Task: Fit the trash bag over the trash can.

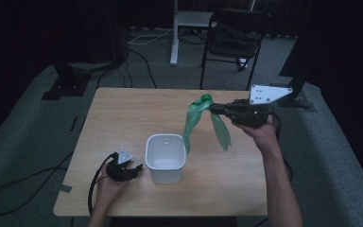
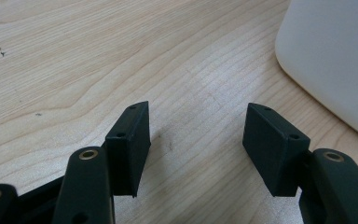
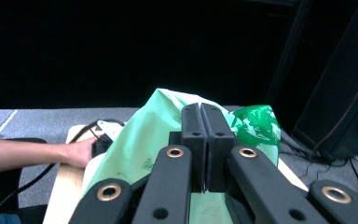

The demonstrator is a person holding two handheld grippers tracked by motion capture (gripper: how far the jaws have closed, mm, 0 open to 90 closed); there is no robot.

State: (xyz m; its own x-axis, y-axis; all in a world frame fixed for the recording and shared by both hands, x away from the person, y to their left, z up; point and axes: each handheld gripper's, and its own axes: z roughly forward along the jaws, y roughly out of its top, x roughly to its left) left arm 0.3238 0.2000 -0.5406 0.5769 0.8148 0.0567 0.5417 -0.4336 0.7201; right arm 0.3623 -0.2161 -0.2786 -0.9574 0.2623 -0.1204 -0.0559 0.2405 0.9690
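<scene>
The right gripper is clamped on a green plastic bag, holding it in the air over the wooden table just beside the white bin; the left gripper rests open on the table beside that bin, gripping nothing.

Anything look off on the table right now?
Nothing stands out. The white bin stands upright, the green bag hangs intact from the shut right gripper, and the left gripper rests open beside the bin.
</scene>
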